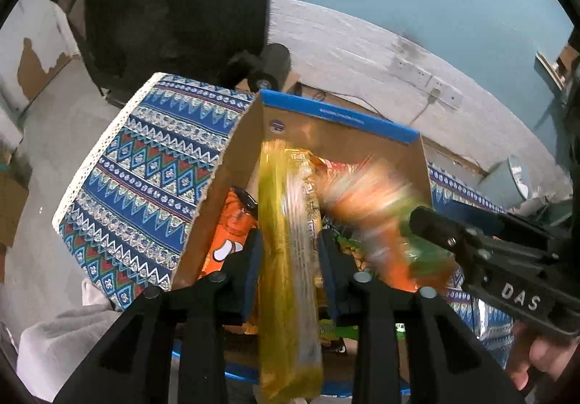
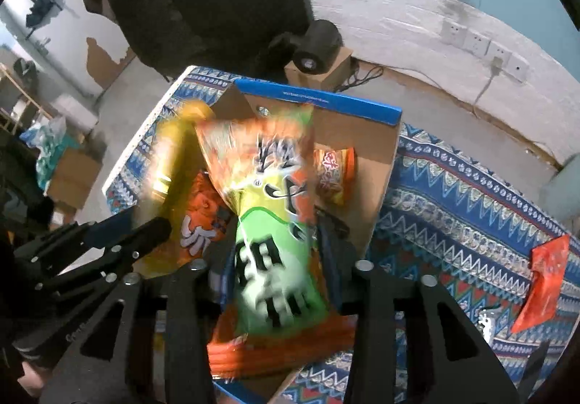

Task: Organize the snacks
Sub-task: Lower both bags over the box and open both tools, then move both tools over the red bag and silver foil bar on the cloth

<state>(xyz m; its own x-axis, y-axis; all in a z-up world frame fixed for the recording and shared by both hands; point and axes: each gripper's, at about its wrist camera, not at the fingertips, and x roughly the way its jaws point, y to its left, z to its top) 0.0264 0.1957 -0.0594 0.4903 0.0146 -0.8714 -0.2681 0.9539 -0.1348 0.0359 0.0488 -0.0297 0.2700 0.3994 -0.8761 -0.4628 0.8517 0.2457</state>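
Both tongs are hanging over the cardboard box (image 1: 337,121) — left tongs (image 1: 290,252) loosening around the yellow packet (image 1: 286,259), right tongs (image 2: 275,259) loosening around the orange-green bag (image 2: 272,223) — so the snacks drop inside.

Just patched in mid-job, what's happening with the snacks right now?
A person with a gripper in each hand is loading snacks into the cardboard box on the patterned tablecloth. A yellow packet lies between the left gripper fingers and an orange-green bag between the right gripper fingers, both over the box. A red packet waits outside.
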